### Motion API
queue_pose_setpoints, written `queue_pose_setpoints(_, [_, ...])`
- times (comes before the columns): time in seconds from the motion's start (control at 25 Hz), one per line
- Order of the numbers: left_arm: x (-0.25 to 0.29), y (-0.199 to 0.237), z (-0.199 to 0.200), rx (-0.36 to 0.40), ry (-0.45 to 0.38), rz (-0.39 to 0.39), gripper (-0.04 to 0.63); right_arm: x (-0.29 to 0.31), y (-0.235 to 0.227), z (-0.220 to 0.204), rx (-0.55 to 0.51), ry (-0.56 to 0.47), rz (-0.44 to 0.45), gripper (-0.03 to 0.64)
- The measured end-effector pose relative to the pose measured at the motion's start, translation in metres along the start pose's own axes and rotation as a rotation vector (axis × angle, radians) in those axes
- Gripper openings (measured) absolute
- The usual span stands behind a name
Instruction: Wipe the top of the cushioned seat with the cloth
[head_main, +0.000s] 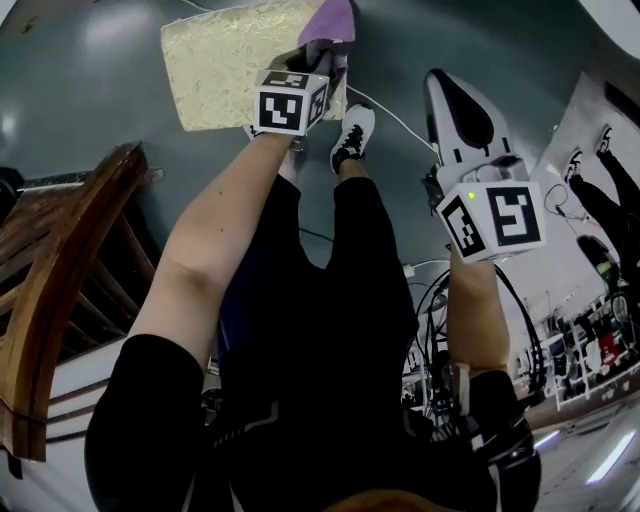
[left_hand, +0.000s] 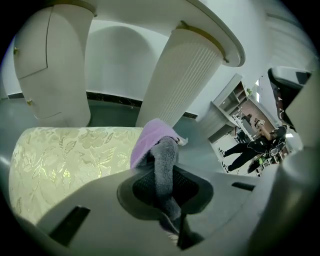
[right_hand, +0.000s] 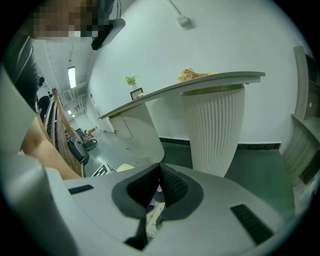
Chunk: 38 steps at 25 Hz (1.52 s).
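Nearest, the right gripper (right_hand: 159, 186) is held off to the side, its fingers closed together with nothing between them. Further forward, the left gripper (left_hand: 166, 175) has its fingers clamped on the cloth (left_hand: 151, 139), a soft purple and grey one that bunches out past the tips. The cloth is at the right edge of the cushioned seat (left_hand: 70, 160); whether it touches the fabric I cannot tell. I judge the cloth light and limp, so it is best held by a thick fold, with a loose part left to drag over the padded top. Behind stands a white fluted pedestal (left_hand: 182, 80).
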<state>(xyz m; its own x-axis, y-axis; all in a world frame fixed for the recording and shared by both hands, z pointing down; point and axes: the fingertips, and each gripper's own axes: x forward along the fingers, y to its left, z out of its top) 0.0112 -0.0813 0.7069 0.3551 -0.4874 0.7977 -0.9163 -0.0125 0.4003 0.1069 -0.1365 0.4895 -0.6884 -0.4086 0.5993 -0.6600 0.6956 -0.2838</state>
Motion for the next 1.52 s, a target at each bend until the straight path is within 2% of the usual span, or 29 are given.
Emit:
queue_pose_setpoints(0.24, [0.007,0.018,0.028,0.003,-0.018,0.006,0.038,0.006,0.002,0.003,0.002,0.002,-0.01,0.005])
queue_pose_setpoints(0.4, [0.018,0.027,0.047,-0.03,-0.016,-0.004,0.038,0.009,0.001,0.001,0.007,0.005,-0.014,0.005])
queue_pose_setpoints(0.56, [0.017,0.031,0.056,0.035,-0.018,-0.003,0.038,0.005,0.01,-0.002,0.011,0.005,-0.016,0.005])
queue_pose_setpoints(0.76, [0.013,0.034,0.075,-0.011,-0.056,-0.019,0.038,-0.003,0.017,-0.006,0.024,-0.007,-0.025,0.005])
queue_pose_setpoints(0.88, [0.002,0.035,0.08,0.032,-0.047,0.014,0.039,-0.009,0.018,-0.005,0.047,-0.021,-0.029,0.005])
queue_pose_setpoints(0.96, [-0.011,0.034,0.077,0.052,-0.056,0.027,0.039,-0.013,0.024,-0.005,0.05,-0.029,-0.032,0.005])
queue_pose_setpoints(1.16, [-0.047,0.022,0.066,0.046,-0.108,0.004,0.038,-0.023,0.036,-0.004,0.04,-0.049,-0.018,0.005])
queue_pose_setpoints(1.32, [-0.066,0.01,0.038,0.054,-0.112,-0.005,0.038,-0.025,0.04,-0.006,0.025,-0.048,-0.003,0.006])
queue_pose_setpoints(1.52, [-0.08,0.005,-0.008,0.055,-0.08,0.013,0.04,-0.029,0.045,-0.006,0.004,-0.044,0.005,0.005])
